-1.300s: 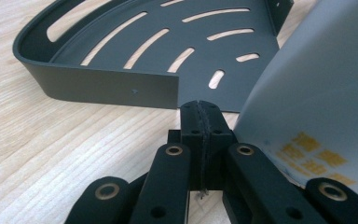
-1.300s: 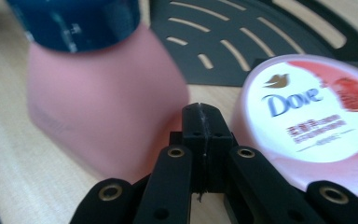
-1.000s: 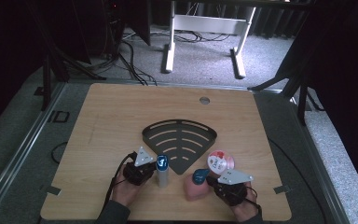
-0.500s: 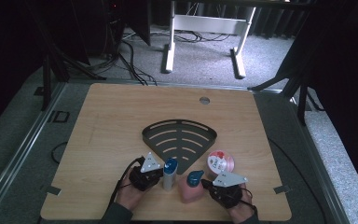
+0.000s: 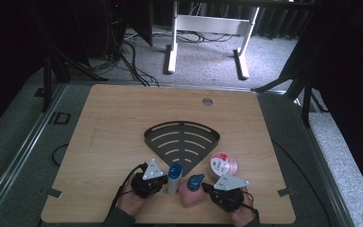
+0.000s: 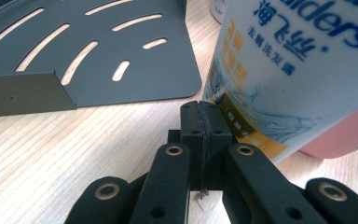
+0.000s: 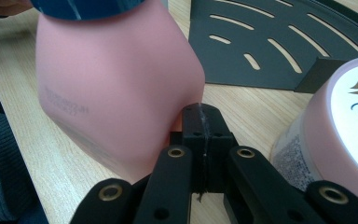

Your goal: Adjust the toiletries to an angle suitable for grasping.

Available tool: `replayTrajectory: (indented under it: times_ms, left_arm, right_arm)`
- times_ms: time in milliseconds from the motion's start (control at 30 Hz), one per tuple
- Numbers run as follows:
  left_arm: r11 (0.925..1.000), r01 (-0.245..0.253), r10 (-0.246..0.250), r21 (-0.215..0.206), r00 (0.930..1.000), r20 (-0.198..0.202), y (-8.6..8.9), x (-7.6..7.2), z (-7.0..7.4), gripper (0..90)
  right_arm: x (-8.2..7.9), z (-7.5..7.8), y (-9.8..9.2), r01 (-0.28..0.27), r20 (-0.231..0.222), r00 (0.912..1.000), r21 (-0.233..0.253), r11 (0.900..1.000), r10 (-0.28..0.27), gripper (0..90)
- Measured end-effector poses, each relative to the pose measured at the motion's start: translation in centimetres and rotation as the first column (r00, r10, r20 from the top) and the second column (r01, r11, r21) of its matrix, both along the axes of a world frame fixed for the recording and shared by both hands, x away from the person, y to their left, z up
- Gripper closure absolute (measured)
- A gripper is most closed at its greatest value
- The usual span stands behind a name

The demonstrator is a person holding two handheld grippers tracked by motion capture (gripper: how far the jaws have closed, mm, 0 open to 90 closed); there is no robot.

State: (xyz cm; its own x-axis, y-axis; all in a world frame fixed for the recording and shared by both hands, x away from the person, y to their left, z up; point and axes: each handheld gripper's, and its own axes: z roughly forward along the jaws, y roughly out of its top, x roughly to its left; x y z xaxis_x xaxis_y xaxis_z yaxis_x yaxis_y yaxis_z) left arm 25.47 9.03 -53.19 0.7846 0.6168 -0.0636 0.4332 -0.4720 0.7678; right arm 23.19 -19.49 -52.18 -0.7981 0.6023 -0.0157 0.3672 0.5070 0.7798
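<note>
Two bottles are standing upright near the front edge of the bench (image 5: 104, 123), each just ahead of one hand-held gripper. The left hand-held gripper (image 6: 200, 122) is sitting with its jaws pressed together on nothing, its tips just beside the base of the white shampoo bottle (image 6: 289, 70), which is rising ahead and to its right. The right hand-held gripper (image 7: 201, 125) is likewise clenched and empty, its tips all but touching the lower wall of the pink bottle (image 7: 116, 88), which is lying ahead and to its left. Each bottle's long axis is running vertically, so a sideways grasp looks natural, and the jaws would need opening first. Beyond both, the dark slotted corner rack (image 5: 182, 139) is lying flat, open toward them. A pink round jar (image 5: 223, 165) is standing just right of the pink bottle, crowding the right hand-held gripper's path.
</note>
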Motion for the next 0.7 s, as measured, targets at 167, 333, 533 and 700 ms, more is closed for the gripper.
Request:
replayTrajectory:
  times_ms: [167, 333, 533, 700]
  left_arm:
    - [1.0000, 0.002, -0.002, -0.001, 1.0000, -0.001, 0.2, -0.5, 0.0, 89.8]
    - [1.0000, 0.003, -0.003, 0.000, 1.0000, -0.003, 0.4, -1.0, 0.0, 89.8]
    - [1.0000, 0.006, -0.006, 0.007, 1.0000, -0.002, 0.6, -1.8, 0.0, 89.9]
    - [0.9996, 0.025, -0.025, 0.009, 0.9997, 0.000, 0.4, -2.4, 0.0, 89.8]
  right_arm:
    - [0.0, -0.1, 0.3, -0.004, 0.005, 1.0000, -0.002, 1.000, 0.004, 90.0]
    - [-0.1, -0.2, 0.6, -0.007, 0.006, 1.0000, -0.001, 1.000, 0.007, 90.0]
    - [-0.1, -0.2, 1.0, -0.012, 0.007, 0.9999, 0.001, 1.000, 0.012, 90.0]
    - [-0.2, -0.3, 1.7, -0.025, 0.007, 0.9997, 0.005, 1.000, 0.025, 90.0]
